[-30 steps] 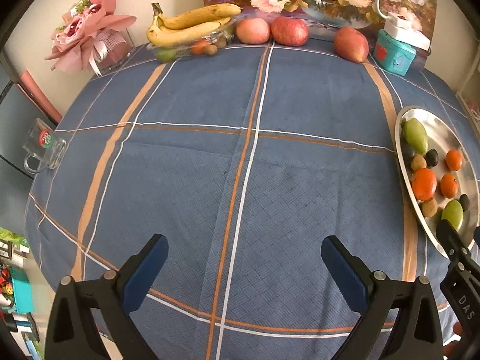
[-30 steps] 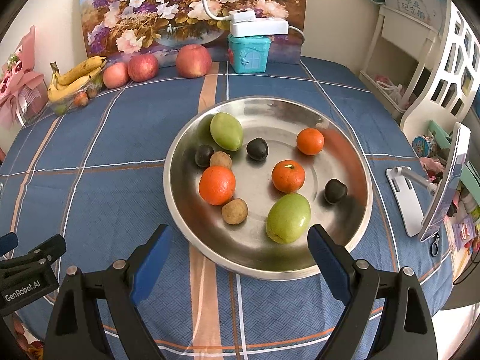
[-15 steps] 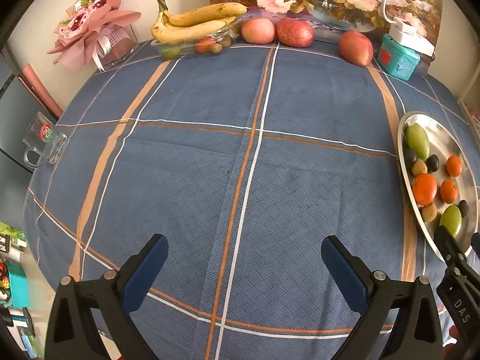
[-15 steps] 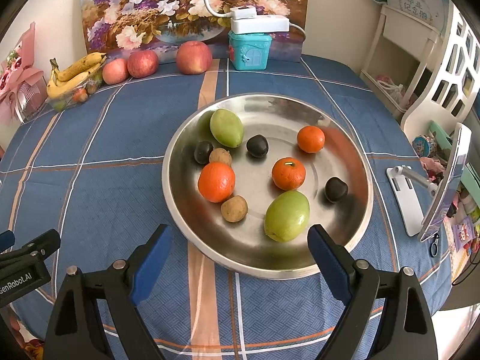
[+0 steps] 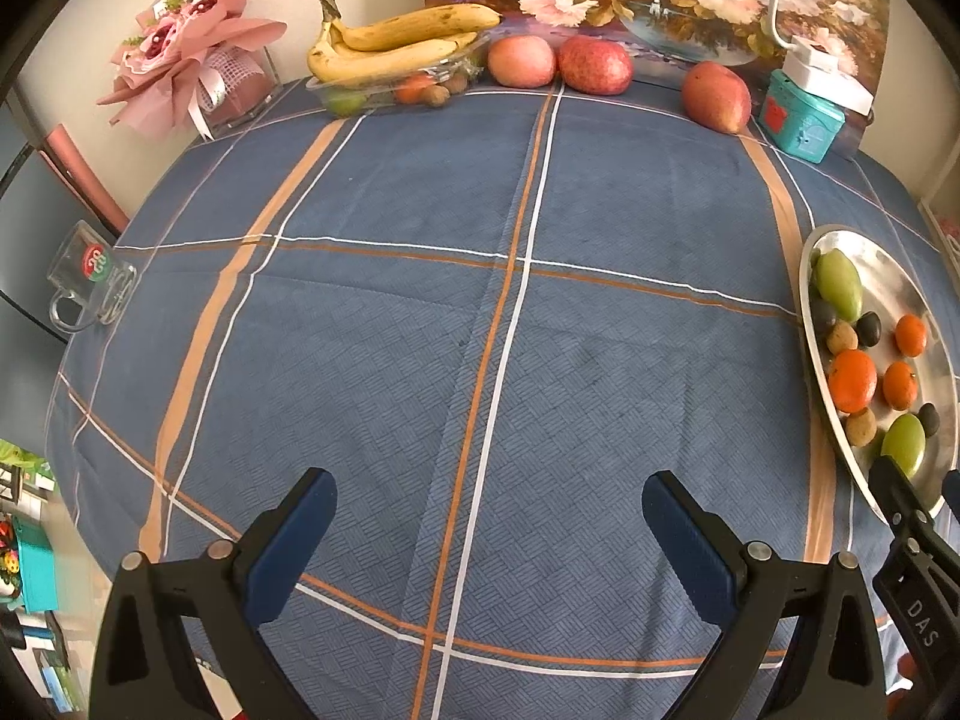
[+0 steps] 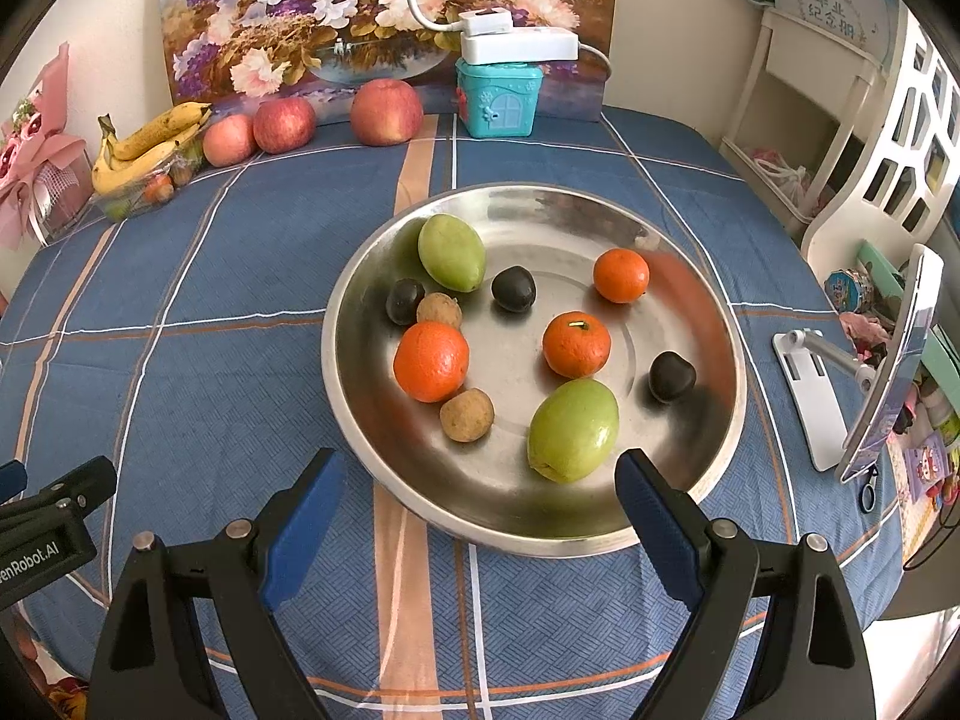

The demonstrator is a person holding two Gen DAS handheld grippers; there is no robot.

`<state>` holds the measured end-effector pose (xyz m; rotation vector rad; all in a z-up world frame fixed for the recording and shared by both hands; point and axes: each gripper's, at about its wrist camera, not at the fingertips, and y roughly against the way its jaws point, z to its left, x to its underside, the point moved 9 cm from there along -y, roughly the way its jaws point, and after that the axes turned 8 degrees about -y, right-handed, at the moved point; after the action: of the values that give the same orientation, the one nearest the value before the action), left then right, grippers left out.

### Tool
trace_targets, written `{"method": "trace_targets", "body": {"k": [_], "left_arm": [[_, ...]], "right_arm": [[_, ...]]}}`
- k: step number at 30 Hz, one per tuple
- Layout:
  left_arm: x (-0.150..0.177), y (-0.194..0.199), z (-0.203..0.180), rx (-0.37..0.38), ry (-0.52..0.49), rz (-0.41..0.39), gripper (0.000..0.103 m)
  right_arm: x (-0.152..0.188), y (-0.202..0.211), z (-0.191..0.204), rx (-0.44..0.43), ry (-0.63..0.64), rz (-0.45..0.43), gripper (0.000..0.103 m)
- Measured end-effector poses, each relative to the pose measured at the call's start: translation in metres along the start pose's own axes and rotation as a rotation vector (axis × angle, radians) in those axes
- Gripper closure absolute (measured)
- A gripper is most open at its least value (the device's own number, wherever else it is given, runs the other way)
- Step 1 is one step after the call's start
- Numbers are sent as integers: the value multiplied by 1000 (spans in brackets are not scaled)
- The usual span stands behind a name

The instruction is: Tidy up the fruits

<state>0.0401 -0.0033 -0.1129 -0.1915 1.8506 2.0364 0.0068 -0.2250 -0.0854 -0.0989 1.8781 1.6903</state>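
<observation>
A round silver tray (image 6: 534, 540) sits on the blue checked tablecloth. It holds two green mangoes (image 6: 451, 252), three oranges (image 6: 431, 361), three dark fruits (image 6: 513, 288) and two small brown fruits (image 6: 467, 414). My right gripper (image 6: 480, 468) hangs open over the tray's near rim, nothing between its fingers. My left gripper (image 5: 489, 498) is open above bare cloth, to the left of the tray (image 5: 888, 276). At the table's far edge lie bananas (image 5: 390, 48) on a clear container (image 5: 384, 97) of small fruits, and three red apples (image 5: 521, 60).
A pink bouquet (image 5: 186, 66) stands at the far left corner and a glass mug (image 5: 90, 285) at the left edge. A teal box (image 6: 498, 96) with a white lamp base on it stands before a flower painting. A device on a white stand (image 6: 828, 372) is right of the tray.
</observation>
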Motion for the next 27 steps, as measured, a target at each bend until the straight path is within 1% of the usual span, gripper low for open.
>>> {"method": "trace_targets", "body": {"k": [20, 27], "left_arm": [[1, -1, 2, -5, 5, 5, 0], [2, 0, 6, -18, 10, -3, 0]], "right_arm": [[3, -4, -3, 4, 1, 17, 12], [5, -7, -5, 10, -1, 31, 12]]}}
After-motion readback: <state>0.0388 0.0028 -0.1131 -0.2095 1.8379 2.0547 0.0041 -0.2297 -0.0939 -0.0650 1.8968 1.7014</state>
